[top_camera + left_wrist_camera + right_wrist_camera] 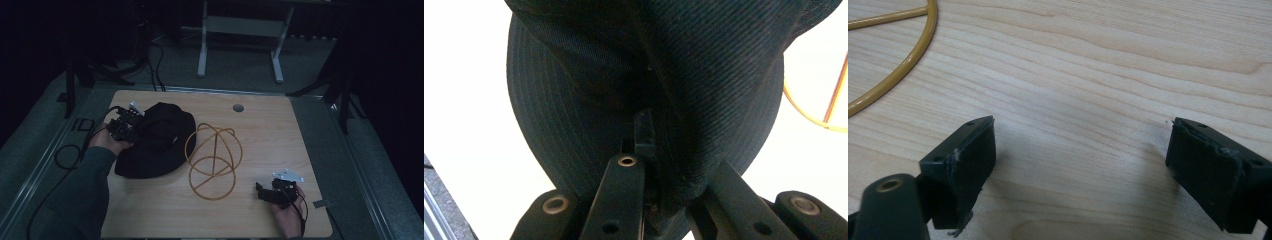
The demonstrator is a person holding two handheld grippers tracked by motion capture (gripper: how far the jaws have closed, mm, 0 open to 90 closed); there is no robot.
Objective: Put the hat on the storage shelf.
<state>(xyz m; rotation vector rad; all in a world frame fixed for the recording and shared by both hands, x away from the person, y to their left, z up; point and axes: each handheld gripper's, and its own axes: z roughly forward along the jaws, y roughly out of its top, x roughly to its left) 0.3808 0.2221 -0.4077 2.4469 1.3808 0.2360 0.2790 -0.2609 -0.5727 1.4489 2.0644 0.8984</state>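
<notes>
The left gripper (131,125) sits at about nine o'clock on the wooden surface (270,135), pinching the near-left edge of a black hat (157,142); in the left gripper view its jaws are pressed together on a fold of the hat's (649,90) ribbed twill fabric, which bunches between them and rises above the pale surface (464,100). The hat lies left of centre, its brim spread flat toward six o'clock. A small pale patch shows on its crown in the high view, too small to read as a label or writing. Just beside the hat, toward three o'clock, stands a yellow wire frame (214,161) of hoops, its lower ring flat on the surface and touching or nearly touching the brim. A curve of that frame (819,112) appears at the right edge of the left gripper view. The right gripper (265,192) rests at about five o'clock, well apart from the hat, its jaws spread wide with bare wood between them in the right gripper view, where an arc of the frame (898,70) crosses the upper left corner. A round grey grommet (238,107) sits at twelve o'clock.
</notes>
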